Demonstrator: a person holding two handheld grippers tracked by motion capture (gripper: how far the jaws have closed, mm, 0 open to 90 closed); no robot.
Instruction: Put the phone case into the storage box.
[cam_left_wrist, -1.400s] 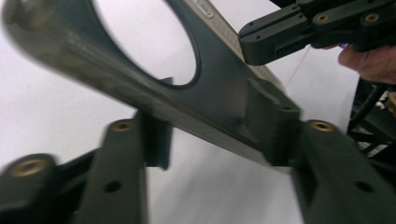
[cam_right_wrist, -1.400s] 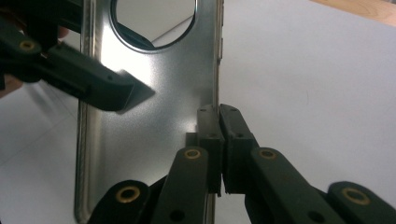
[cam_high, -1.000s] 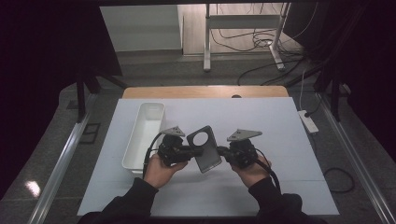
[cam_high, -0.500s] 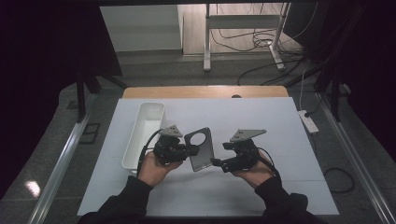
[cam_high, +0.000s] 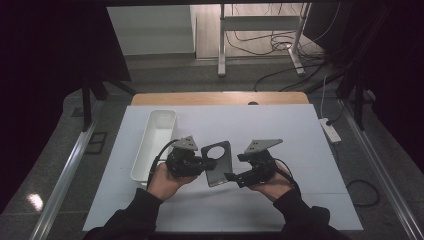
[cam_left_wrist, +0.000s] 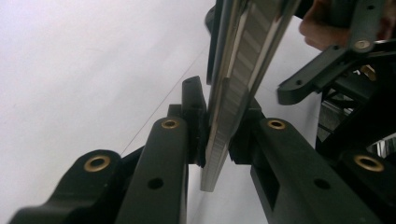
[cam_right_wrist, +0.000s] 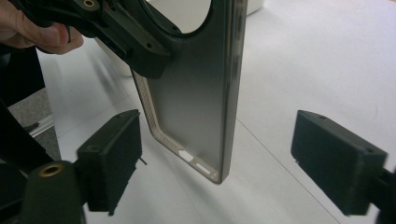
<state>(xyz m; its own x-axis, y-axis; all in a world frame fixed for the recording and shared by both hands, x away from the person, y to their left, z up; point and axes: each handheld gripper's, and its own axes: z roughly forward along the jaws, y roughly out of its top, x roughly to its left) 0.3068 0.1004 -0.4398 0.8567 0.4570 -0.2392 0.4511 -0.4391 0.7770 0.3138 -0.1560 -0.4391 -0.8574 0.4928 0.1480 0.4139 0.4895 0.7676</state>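
A dark grey phone case (cam_high: 218, 162) with a round camera hole is held upright above the white table (cam_high: 300, 135). My left gripper (cam_high: 207, 164) is shut on its left edge; in the left gripper view the pads (cam_left_wrist: 196, 126) pinch the case rim (cam_left_wrist: 233, 88). My right gripper (cam_high: 231, 177) stands open just right of the case. Its jaws have just opened wide and then closed in a little. The case's lower end (cam_right_wrist: 196, 98) hangs between the pads (cam_right_wrist: 112, 158), which do not touch it. The left gripper (cam_right_wrist: 135, 42) grips it higher up.
A long white tray (cam_high: 157, 137) lies on the table left of my left hand. A white power strip (cam_high: 330, 129) sits past the table's right edge. The wooden table edge (cam_high: 220, 98) runs along the back.
My right gripper's jaws have come off the case and now stand wide apart. The left gripper still holds the case, which has shifted only slightly.
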